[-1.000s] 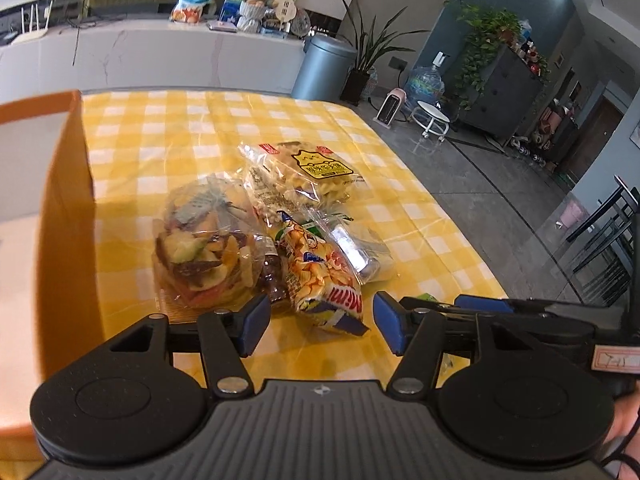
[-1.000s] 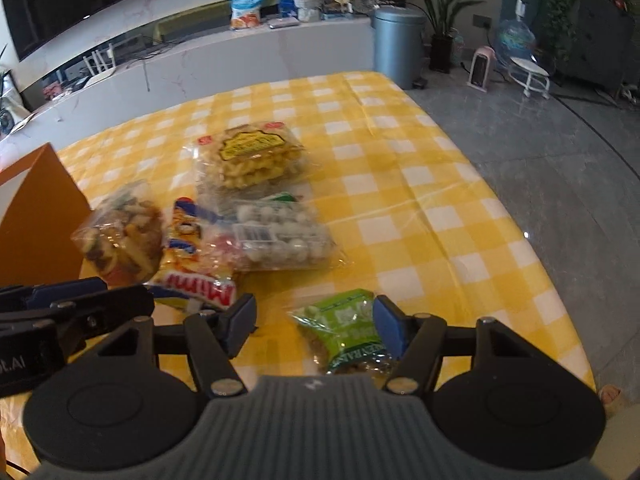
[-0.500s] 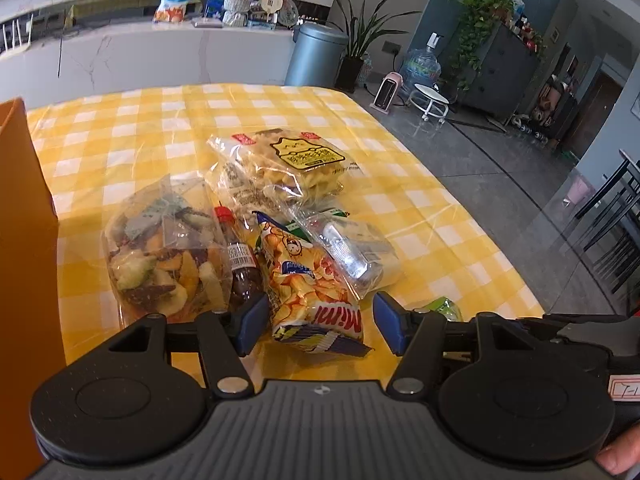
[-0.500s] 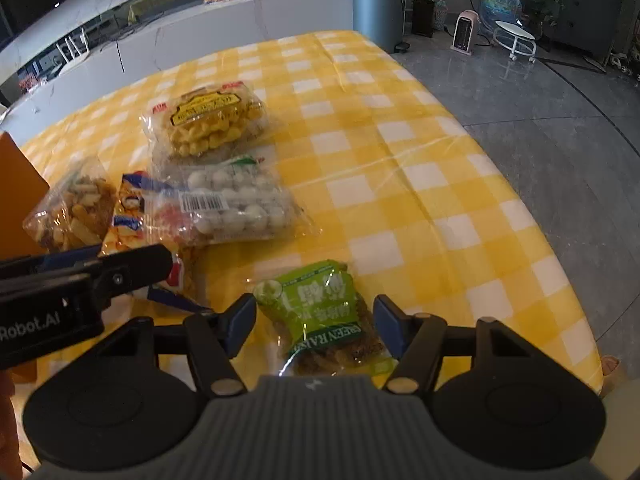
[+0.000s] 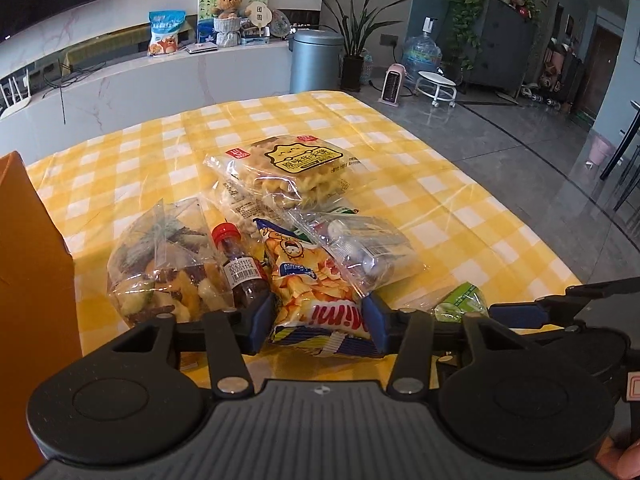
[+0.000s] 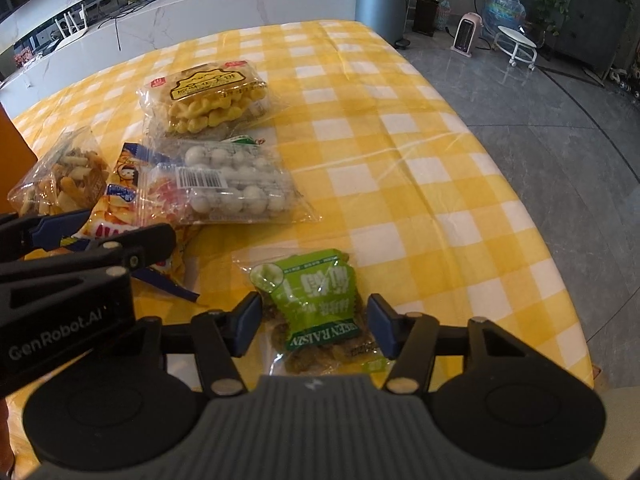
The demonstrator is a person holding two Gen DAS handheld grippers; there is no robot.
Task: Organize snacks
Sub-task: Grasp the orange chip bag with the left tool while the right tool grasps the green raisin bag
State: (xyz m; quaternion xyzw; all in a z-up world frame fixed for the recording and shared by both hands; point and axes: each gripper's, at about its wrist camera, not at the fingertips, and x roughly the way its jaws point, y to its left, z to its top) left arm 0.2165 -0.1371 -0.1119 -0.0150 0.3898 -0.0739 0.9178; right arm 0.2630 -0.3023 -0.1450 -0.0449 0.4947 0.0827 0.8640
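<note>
Several snack packs lie on the yellow checked tablecloth (image 5: 460,200). My left gripper (image 5: 318,322) is open, its blue pads on either side of the near end of an orange Mimi crisp bag (image 5: 316,292). My right gripper (image 6: 316,322) is open, its pads straddling a green raisin packet (image 6: 316,304). Beside the crisp bag lie a clear bag of mixed dried fruit (image 5: 160,268), a small red-capped bottle (image 5: 240,268), a pack of white balls (image 6: 228,184) and a pack of yellow waffle biscuits (image 5: 292,172). The left gripper's body shows in the right wrist view (image 6: 68,280).
An orange cardboard box (image 5: 28,280) stands at the left edge of the table. The table's right edge drops to a grey tiled floor (image 5: 540,148). A white counter (image 5: 160,80) and a grey bin (image 5: 316,60) stand beyond the far edge.
Both grippers moved forward and down. The left gripper's pads now flank the crisp bag. The right gripper's pads now flank the green raisin packet. Both stayed open.
</note>
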